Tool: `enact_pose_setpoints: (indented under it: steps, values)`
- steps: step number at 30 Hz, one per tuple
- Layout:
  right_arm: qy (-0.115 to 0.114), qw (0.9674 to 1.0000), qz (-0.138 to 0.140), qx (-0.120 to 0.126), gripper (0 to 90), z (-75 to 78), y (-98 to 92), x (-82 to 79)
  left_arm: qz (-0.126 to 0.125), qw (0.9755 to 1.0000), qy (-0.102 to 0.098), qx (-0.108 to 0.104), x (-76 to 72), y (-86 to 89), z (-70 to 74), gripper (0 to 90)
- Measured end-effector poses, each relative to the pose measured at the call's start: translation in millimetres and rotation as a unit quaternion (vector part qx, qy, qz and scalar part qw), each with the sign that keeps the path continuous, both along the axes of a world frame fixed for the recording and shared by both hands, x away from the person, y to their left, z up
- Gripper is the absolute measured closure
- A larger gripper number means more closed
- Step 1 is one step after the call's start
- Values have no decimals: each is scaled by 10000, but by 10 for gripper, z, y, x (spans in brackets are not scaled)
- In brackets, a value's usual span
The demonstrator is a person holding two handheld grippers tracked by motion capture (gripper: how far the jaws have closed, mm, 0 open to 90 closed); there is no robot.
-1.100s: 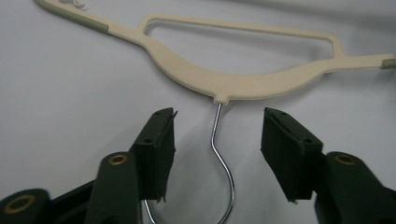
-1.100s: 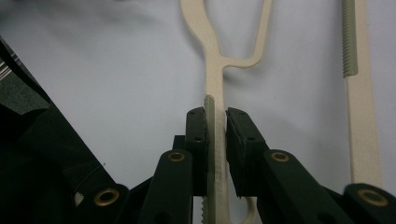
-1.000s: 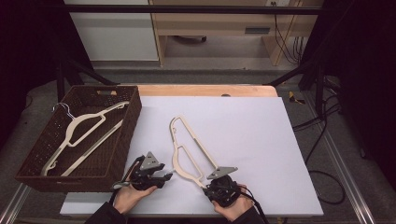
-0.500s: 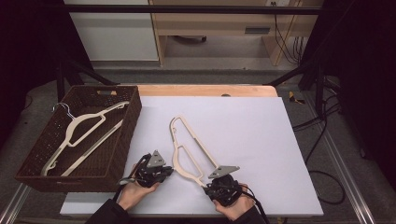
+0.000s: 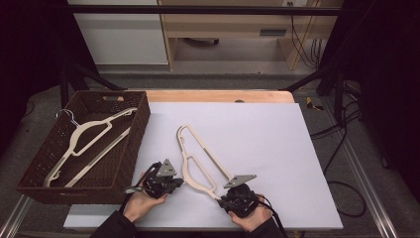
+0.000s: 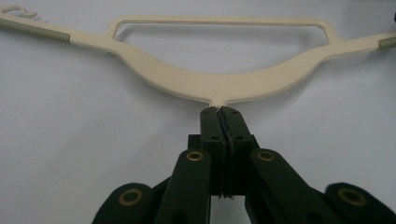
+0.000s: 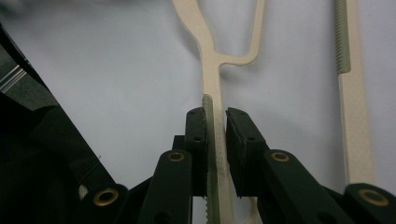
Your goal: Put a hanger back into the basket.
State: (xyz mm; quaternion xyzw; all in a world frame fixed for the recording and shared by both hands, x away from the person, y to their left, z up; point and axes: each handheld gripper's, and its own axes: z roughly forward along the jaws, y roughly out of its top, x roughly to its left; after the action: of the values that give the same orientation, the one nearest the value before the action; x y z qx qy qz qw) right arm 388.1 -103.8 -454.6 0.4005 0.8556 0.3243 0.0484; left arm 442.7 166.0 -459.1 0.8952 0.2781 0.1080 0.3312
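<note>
A cream plastic hanger (image 5: 190, 163) lies flat on the white table sheet (image 5: 257, 139), running from the middle toward the front. My left gripper (image 5: 177, 182) is at its left side. In the left gripper view the jaws (image 6: 219, 112) have just been closing and now pinch the short neck stem of the hanger (image 6: 219, 86). My right gripper (image 5: 225, 197) is at the hanger's near end. In the right gripper view its pads (image 7: 215, 116) clamp the ribbed end of one hanger arm (image 7: 210, 70). Both hands rest low at the table's front edge.
A dark wicker basket (image 5: 133, 144) stands at the left of the table and holds another cream hanger (image 5: 86, 136) with a metal hook. A wooden strip (image 5: 218, 95) borders the sheet at the back. Cables hang off to the right.
My left gripper has shifted slightly right to the hanger and closed its jaws on the neck stem. The right gripper and the hanger have stayed where they were.
</note>
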Motion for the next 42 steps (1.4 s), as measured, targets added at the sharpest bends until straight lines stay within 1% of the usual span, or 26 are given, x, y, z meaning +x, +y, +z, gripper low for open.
enact_pose_setpoints:
  steps: [2,6,8,11,14,15,16,19,20,23,24,25,26,27,30,31,32,33,34,35,37,38,39,40,41,42]
  values:
    - [118,9999,5,-13,790,-27,17,-4,29,10000,21,9,-6,-10,27,886]
    - [68,9999,62,-125,785,-42,20,-7,108,9999,-4,40,-25,-48,101,887]
    - [-9,9999,110,-86,744,-42,21,-11,141,9999,14,2,-28,-61,130,887]
    - [-312,9992,232,-67,657,-20,25,-16,208,9998,39,-25,-38,-84,181,887]
    - [-923,9951,352,-62,524,-20,79,-32,284,9996,16,-26,-56,-114,233,887]
    - [-1257,9910,452,-18,451,-24,140,-34,301,9995,18,-26,-61,-125,247,887]
    - [-1257,9910,452,-18,451,-24,140,-34,299,9995,43,-33,-65,-133,259,887]
    - [-1507,9870,548,-49,389,-34,255,-9,346,9993,101,-46,-75,-160,285,886]
    - [-1506,9871,538,-106,390,-39,298,2,313,9994,113,25,-74,-160,297,887]
    - [-1620,9841,648,-322,416,-89,475,93,368,9993,114,-20,-84,-176,306,886]
    - [-1620,9841,648,-322,416,-89,475,93,388,9992,122,-64,-86,-178,303,886]
    - [-1710,9809,760,-534,446,-114,544,119,378,9991,159,-78,-82,-174,306,886]
    - [-1710,9809,760,-534,446,-114,544,119,377,9991,171,-90,-79,-172,307,886]
    - [-1764,9794,740,-650,463,-131,572,129,362,9992,172,-86,-76,-167,308,886]
    - [-1869,9756,673,-940,551,-164,621,154,421,9989,151,-162,-83,-171,307,886]
    - [-1859,9755,587,-1017,640,-171,635,162,419,9989,144,-179,-82,-171,305,886]
    - [-1859,9755,587,-1017,640,-171,635,162,412,9989,146,-167,-81,-169,308,886]
    - [-1837,9768,503,-983,728,-166,639,153,386,9989,180,-172,-78,-163,311,885]
    - [-1837,9768,503,-983,728,-166,639,153,376,9989,185,-191,-76,-160,309,885]
    - [-1892,9743,590,-1068,734,-157,620,162,365,9990,174,-215,-74,-157,308,884]
    - [-1960,9721,704,-1079,746,-156,605,166,360,9990,85,-269,-77,-148,326,878]
    - [-1946,9726,659,-1082,750,-151,611,159,369,9988,-16,-312,-77,-138,336,862]
    - [-1976,9712,700,-1134,752,-145,607,156,372,9987,-98,-339,-79,-122,361,793]
    - [-1979,9709,716,-1146,754,-144,605,155,334,9982,-192,-455,-84,-98,394,726]
    - [-1984,9705,745,-1149,757,-139,597,153,412,9964,-287,-681,-92,-86,421,656]
    - [-2000,9701,760,-1149,760,-134,592,154,444,9953,-361,-787,-95,-64,460,589]
